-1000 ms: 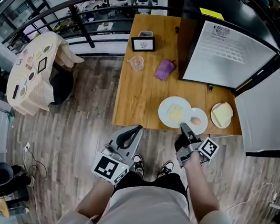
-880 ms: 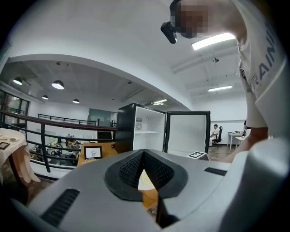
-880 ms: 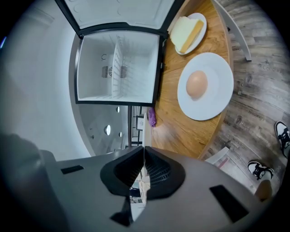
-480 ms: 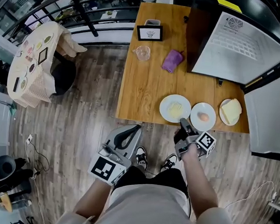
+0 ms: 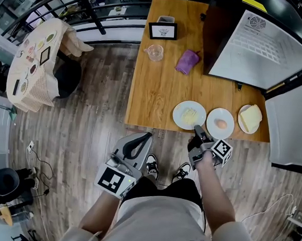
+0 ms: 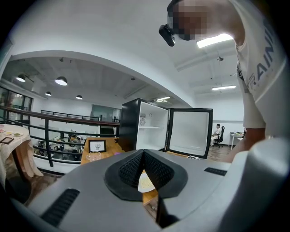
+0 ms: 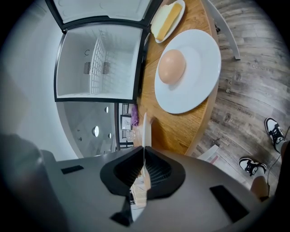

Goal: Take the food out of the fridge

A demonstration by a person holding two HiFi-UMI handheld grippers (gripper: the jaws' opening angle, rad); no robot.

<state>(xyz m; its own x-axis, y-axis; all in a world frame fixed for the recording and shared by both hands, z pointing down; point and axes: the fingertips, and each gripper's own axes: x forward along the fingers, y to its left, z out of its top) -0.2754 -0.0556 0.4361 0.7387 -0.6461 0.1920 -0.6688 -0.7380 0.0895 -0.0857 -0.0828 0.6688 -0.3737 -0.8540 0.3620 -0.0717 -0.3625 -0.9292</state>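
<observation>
White plate of yellow food (image 5: 189, 115) at the wooden table's (image 5: 158, 87) front edge: your right gripper (image 5: 197, 129) clenches its rim; release once flat. Left gripper (image 5: 145, 139) closed, empty.

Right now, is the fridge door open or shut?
Open. The fridge door is swung wide to one side, and the fridge shows its white inside and wire shelf.
</observation>
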